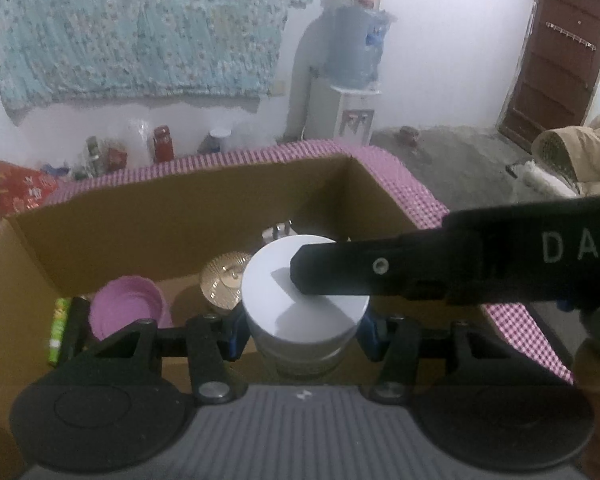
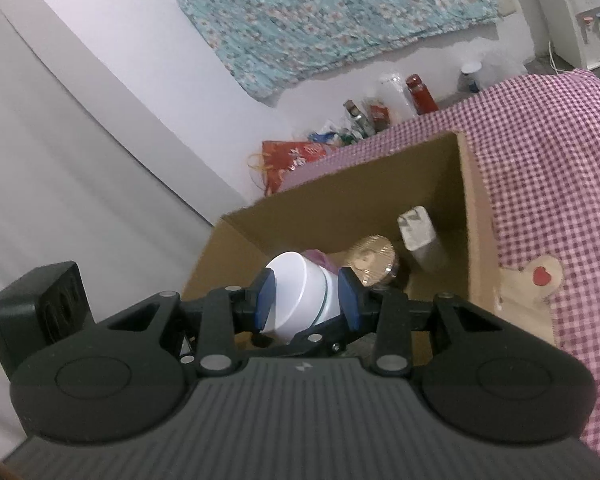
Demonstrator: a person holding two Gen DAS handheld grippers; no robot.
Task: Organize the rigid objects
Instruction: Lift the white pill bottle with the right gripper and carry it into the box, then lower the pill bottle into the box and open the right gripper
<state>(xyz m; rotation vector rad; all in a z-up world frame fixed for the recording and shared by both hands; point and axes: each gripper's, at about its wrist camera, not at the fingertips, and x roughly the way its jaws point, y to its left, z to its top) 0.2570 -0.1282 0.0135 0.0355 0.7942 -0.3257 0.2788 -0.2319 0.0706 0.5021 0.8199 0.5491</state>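
Both claws grasp one white jar (image 1: pixel 306 300), the left claw (image 1: pixel 304 336) round its body and the right claw (image 2: pixel 306 300) on its lid, above a cardboard box (image 1: pixel 180 216) already holding a pink bowl (image 1: pixel 126 308) and gold-lidded jar (image 1: pixel 224 278); setting it down remains.

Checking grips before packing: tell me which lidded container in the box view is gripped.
The white-lidded jar: both tools clamp it; the gold-lidded jar stands free behind it.

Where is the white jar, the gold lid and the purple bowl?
white jar (image 1: pixel 300 284): left wrist view, flat lid top.
gold lid (image 1: pixel 222 280): left wrist view, ribbed top.
purple bowl (image 1: pixel 120 306): left wrist view, inside.
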